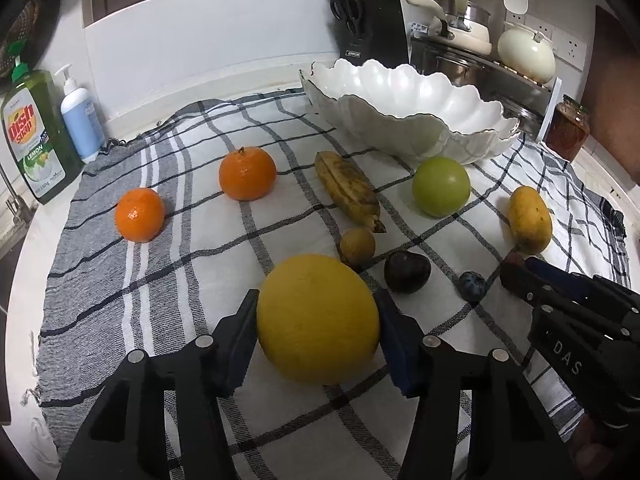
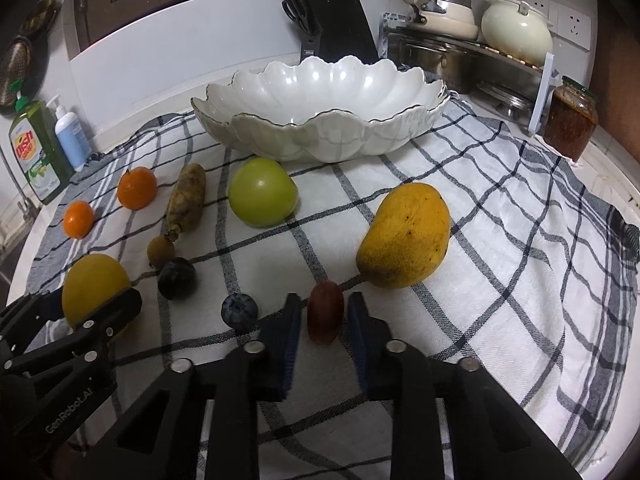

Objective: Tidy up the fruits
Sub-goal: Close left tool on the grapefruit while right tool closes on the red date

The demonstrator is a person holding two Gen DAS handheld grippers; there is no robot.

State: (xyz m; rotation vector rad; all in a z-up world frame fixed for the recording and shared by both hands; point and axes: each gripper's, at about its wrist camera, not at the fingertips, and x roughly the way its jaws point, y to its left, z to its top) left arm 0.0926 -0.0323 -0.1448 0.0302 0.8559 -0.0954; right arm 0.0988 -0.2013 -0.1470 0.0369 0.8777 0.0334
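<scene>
My left gripper [image 1: 318, 295] is shut on a big round yellow fruit [image 1: 318, 320] that rests on the checked cloth [image 1: 224, 264]; both pads touch its sides. My right gripper [image 2: 325, 301] is shut on a small red grape [image 2: 325, 316] on the cloth. A blueberry [image 2: 239, 310], a dark plum [image 2: 177, 278] and a small brown fruit [image 2: 161, 251] lie between the two grippers. A mango [image 2: 404, 236], a green apple [image 2: 262, 192], a spotted banana [image 2: 186, 200] and two tangerines [image 2: 137, 188] [image 2: 78, 219] lie farther back. The white scalloped bowl [image 2: 320, 128] stands behind them with nothing in it.
A green dish soap bottle [image 1: 34, 132] and a blue pump bottle [image 1: 82, 120] stand at the left edge. A knife block [image 2: 340, 20], a rack of pots [image 2: 460, 52] and a jar [image 2: 572, 120] line the back right.
</scene>
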